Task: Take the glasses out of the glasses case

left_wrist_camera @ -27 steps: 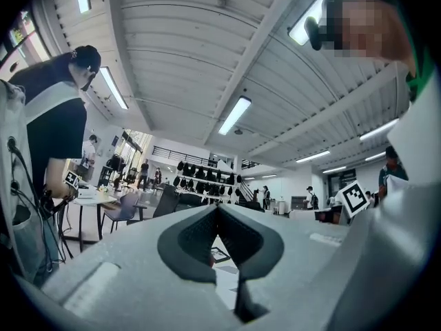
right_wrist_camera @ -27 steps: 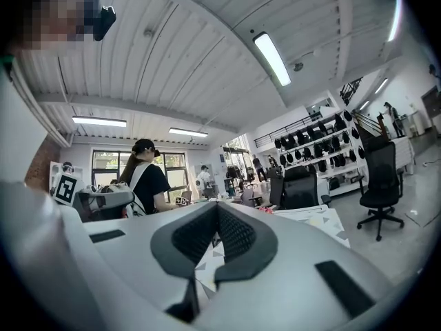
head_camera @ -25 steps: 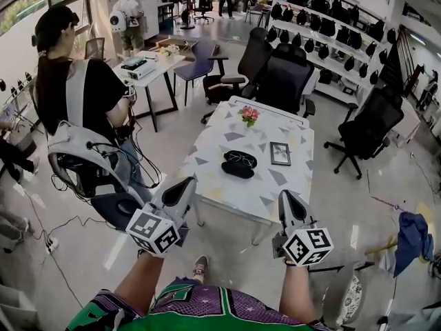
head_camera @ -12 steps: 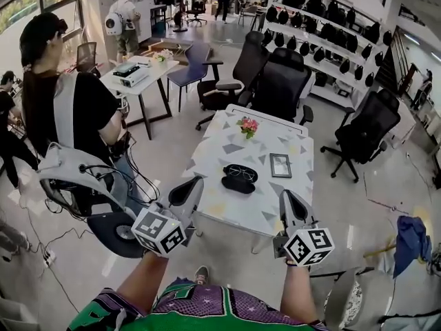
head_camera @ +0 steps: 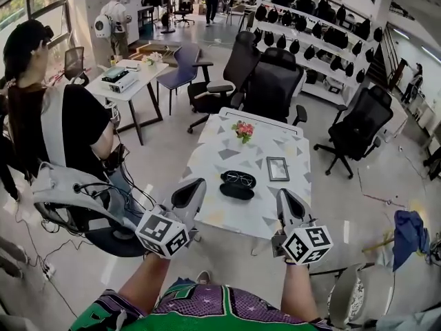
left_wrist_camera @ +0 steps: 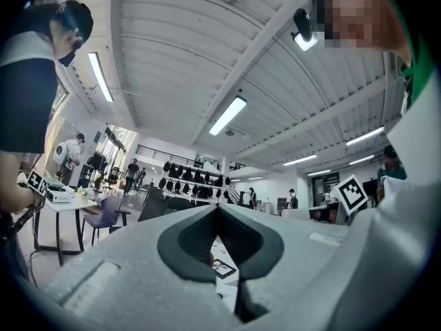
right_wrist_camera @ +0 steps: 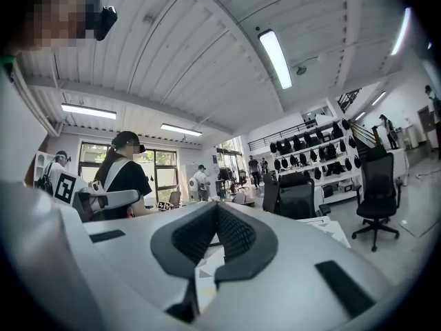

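An open black glasses case (head_camera: 238, 185) lies on the white patterned table (head_camera: 213, 158), near its middle. The glasses (head_camera: 239, 178) rest in the case's far half. Both grippers are held up in front of the table's near edge, short of the case. My left gripper (head_camera: 196, 185) is shut with nothing in it, and its closed tips (left_wrist_camera: 217, 209) show in the left gripper view. My right gripper (head_camera: 282, 195) is also shut and empty, its tips (right_wrist_camera: 217, 207) meeting in the right gripper view.
A small picture frame (head_camera: 278, 169) lies right of the case and a pot of pink flowers (head_camera: 242, 130) stands at the table's far end. A person with a backpack rig (head_camera: 65, 150) stands at the left. Black office chairs (head_camera: 272, 85) surround the table's far side.
The view has drawn nearer to the table, so the case and glasses sit a little closer. Both grippers stay shut and hold much the same place.
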The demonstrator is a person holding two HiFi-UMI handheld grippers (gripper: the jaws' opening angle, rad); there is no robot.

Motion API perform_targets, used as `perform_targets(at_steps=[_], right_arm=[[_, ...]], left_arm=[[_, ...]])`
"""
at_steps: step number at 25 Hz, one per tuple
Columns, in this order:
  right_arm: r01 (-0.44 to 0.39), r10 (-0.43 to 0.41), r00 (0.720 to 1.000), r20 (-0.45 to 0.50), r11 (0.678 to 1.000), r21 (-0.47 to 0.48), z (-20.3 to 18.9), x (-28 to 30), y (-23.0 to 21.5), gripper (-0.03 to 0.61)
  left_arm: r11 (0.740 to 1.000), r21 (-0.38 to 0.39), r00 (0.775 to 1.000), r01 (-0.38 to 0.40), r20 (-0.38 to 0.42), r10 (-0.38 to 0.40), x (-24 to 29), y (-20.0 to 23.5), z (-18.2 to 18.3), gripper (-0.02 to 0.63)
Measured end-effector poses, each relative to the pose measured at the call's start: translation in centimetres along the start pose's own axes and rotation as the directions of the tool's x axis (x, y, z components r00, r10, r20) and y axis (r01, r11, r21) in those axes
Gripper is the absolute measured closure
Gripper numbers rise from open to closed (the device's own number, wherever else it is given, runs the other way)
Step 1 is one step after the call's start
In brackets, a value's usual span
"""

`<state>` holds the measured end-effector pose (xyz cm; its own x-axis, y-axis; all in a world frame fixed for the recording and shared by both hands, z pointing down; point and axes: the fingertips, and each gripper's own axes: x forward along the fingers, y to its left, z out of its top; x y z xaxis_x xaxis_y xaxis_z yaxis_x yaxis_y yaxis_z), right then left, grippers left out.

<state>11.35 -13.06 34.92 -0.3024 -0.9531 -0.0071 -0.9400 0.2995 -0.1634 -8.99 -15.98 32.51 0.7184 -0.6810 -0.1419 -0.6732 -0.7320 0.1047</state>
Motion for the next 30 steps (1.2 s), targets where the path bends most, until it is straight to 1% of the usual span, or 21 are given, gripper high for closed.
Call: perform_targets(at_steps=[6, 12, 20, 23, 27, 30], right_arm=[[0.022, -0.022, 1.000, 0.000, 1.000, -0.007, 0.1, 2.0, 0.3, 0.577], [0.030, -0.030, 0.999, -0.014, 0.999, -0.023, -0.2, 3.5, 0.8, 0.577], [0.027, -0.028, 0.999, -0.029, 0.999, -0.031, -0.7, 4.8, -1.2, 0.577], [0.011, -0.012, 1.000, -0.017, 0.999, -0.043, -0.4, 6.3, -2.7, 0.577], [-0.033, 0.032, 0.999, -0.018, 0.997, -0.075, -0.1, 8.9, -4.1, 0.577], [-0.059, 0.057, 0.998, -0.021, 0.993, -0.098, 0.3, 10.4, -5.4, 0.570]], left_arm=[[1.000, 0.005, 1.000, 0.028, -0.015, -0.028, 1.1, 1.6, -0.5, 0.598], [0.999, -0.033, 0.999, 0.036, -0.014, -0.036, 1.6, 3.6, -1.1, 0.598], [0.998, -0.047, 0.999, 0.039, -0.014, -0.040, 4.5, 4.4, -1.9, 0.597], [0.998, -0.045, 0.999, 0.036, -0.010, -0.036, 6.2, 4.5, -2.1, 0.597], [1.000, -0.027, 1.000, 0.001, -0.014, -0.001, 8.1, 5.2, -2.1, 0.598], [1.000, -0.019, 1.000, -0.011, -0.007, 0.010, 9.8, 5.3, -2.0, 0.598]])
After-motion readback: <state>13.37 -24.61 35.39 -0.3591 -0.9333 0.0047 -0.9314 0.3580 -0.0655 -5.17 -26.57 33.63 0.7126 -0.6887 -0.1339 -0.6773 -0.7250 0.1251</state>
